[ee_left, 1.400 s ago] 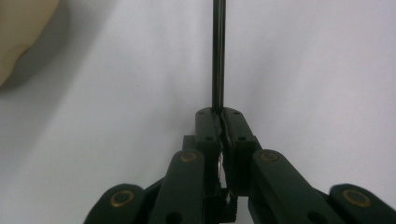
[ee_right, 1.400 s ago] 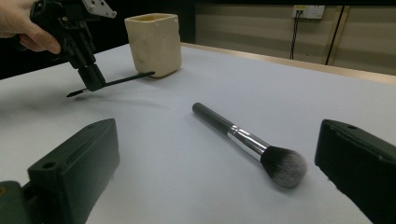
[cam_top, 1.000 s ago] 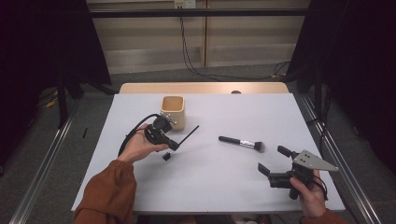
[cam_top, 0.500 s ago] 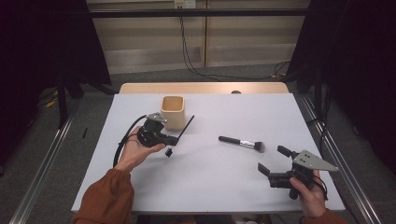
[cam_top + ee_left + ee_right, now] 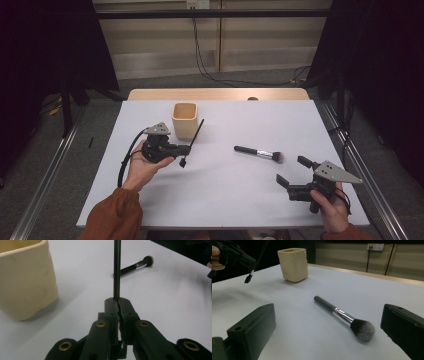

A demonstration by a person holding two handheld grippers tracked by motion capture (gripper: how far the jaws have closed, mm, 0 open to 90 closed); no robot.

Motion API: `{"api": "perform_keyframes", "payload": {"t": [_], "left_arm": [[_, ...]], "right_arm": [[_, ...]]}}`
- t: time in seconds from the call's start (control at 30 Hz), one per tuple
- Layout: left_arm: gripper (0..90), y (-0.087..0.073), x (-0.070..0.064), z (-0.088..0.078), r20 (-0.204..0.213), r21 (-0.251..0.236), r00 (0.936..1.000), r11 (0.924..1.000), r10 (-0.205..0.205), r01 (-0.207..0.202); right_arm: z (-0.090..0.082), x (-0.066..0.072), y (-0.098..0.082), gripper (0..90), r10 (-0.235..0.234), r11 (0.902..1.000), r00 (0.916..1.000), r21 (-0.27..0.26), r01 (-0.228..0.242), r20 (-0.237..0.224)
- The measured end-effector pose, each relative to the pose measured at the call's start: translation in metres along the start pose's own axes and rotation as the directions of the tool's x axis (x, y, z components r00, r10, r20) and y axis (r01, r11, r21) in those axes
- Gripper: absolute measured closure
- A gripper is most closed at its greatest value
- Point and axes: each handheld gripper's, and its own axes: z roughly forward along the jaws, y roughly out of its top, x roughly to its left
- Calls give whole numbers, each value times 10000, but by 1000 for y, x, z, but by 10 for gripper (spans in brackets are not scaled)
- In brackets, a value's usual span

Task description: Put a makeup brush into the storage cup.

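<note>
black slim brush [image 5: 192, 141] pinched in your left gripper [image 5: 181, 149]; tilt it upright over the beige cup [image 5: 185, 120] before lowering. right gripper [image 5: 295, 175] waits wide near the powder brush [image 5: 258, 152].

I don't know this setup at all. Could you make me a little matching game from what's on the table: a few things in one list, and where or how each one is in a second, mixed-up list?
Things:
1. cream ceramic cup with a squarish mouth
2. thin black brush
3. thick black makeup brush with a silver collar
4. right gripper

States:
A. lying flat on the white table
B. jaws wide apart, holding nothing
C. clamped in the left gripper
D. standing upright near the table's far edge

Pairs: 1-D, 2-C, 3-A, 4-B
</note>
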Motion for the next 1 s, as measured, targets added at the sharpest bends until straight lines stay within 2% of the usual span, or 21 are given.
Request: {"api": "perform_keyframes", "payload": {"t": [0.07,0.1,0.27,0.37,0.63,0.8,1.0], "left_arm": [[862,-1,-2,0,307,-111,9994,9999,128,-125],[862,-1,-3,0,323,-118,9994,9998,142,-138],[862,2,-16,8,603,223,9958,9973,682,-697],[862,5,-26,13,736,394,9938,9955,828,-859],[862,9,-38,20,1143,522,9882,9927,1019,-1084],[862,10,-45,26,1286,565,9867,9926,992,-1072],[862,12,-55,31,1675,772,9787,9881,1185,-1329]], "right_arm": [[0,0,0,0,10,10000,10000,-8,-10,9],[0,0,0,0,13,10000,10000,-6,-13,6],[-1,1,0,0,-10,10000,10000,-17,10,-32],[-1,1,0,0,21,10000,10000,-49,-21,-22],[-1,1,0,0,-2,10000,10000,-39,1,-81],[0,3,0,0,-68,9999,9998,-83,66,-188],[1,4,1,0,-67,9999,9995,-81,64,-322]]}}
